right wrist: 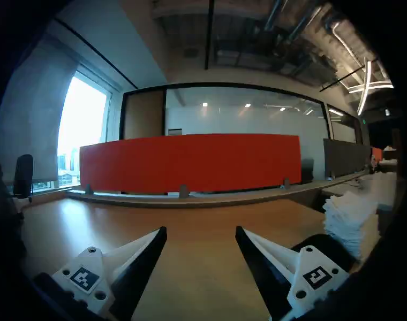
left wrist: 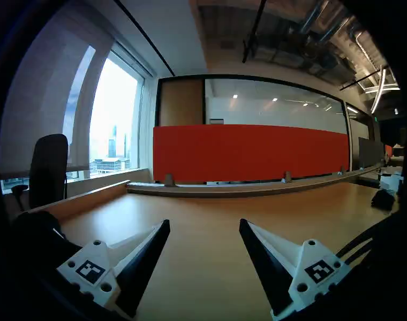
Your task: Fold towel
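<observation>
Left gripper view: left gripper (left wrist: 203, 221) sat low in the frame, its two fingers spread wide, nothing between them but bare wooden table (left wrist: 214, 257). Both fingertips hovered over or near the tabletop; contact could not be judged. Red partition (left wrist: 251, 154) ran across the middle of the frame behind the table's far edge. Bright window (left wrist: 113, 125) at upper left, a dark office chair (left wrist: 48, 168) at the left edge. A small dark object (left wrist: 382, 199) lay on the table at the far right, too indistinct to identify.

Right gripper view: right gripper (right wrist: 200, 229) was likewise low and centred, fingers wide apart, gripping nothing. Stack of white towels (right wrist: 351, 222) stood at the right side of the frame, beside and beyond the right-hand finger, apart from both fingertips. It appeared neatly piled, layers visible along its edge. The same red partition (right wrist: 190, 163) crossed mid-frame, with the window (right wrist: 80, 131) at left.
</observation>
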Demonstrator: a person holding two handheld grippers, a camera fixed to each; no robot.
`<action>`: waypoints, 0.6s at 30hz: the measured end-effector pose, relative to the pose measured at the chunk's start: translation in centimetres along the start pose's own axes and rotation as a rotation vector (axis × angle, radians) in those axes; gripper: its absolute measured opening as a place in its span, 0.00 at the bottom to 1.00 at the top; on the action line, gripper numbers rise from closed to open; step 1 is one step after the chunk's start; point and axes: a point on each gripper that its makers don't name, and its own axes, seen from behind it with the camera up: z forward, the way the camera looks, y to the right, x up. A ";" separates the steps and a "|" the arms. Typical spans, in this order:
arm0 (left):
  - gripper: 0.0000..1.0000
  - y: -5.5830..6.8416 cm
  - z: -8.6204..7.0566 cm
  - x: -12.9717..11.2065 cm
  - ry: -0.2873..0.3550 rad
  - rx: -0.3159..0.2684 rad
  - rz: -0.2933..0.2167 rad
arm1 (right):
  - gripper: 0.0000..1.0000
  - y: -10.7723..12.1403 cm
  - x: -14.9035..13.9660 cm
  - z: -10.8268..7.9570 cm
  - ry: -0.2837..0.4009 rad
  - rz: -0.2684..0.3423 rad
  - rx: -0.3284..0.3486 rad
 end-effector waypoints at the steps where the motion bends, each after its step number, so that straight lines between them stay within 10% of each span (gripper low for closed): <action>1: 0.96 0.0 0.0 0.0 0.000 0.000 0.000 | 0.99 0.0 -0.2 0.0 -0.002 -0.002 -0.001; 18: 0.96 0.0 0.0 0.0 0.000 0.000 0.000 | 0.99 -0.4 -0.6 -0.2 -0.006 -0.038 0.001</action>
